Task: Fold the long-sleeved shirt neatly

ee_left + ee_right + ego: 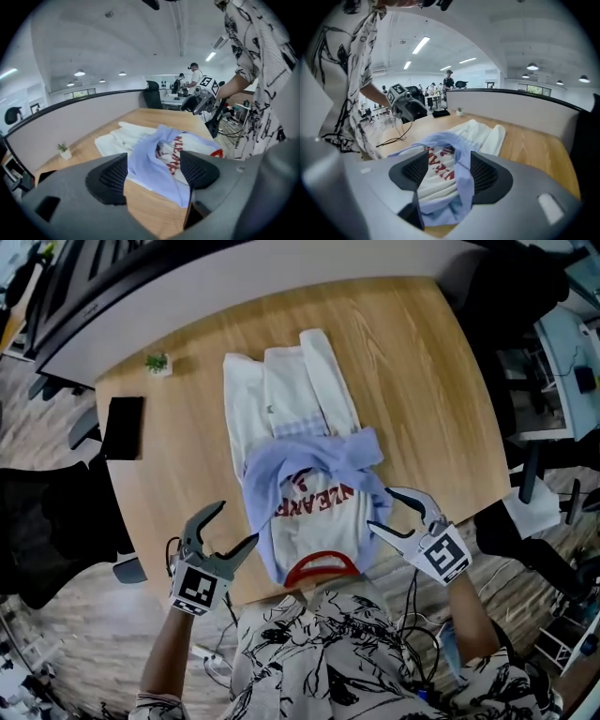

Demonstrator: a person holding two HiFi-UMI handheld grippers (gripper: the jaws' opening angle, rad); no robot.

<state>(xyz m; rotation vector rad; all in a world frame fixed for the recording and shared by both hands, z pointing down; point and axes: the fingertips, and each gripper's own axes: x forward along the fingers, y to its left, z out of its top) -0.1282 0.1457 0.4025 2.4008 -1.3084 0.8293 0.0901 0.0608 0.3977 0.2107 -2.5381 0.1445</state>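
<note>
The long-sleeved shirt (300,456) lies mid-frame on the wooden counter (422,381), with its blue sleeves crossed over the white front and its red collar nearest the person. The left gripper (237,521) at lower left and the right gripper (380,508) at lower right flank it, both open and empty.

Jaws apart (nothing gripped): left hand-held gripper (237,521), right hand-held gripper (380,507).
</note>
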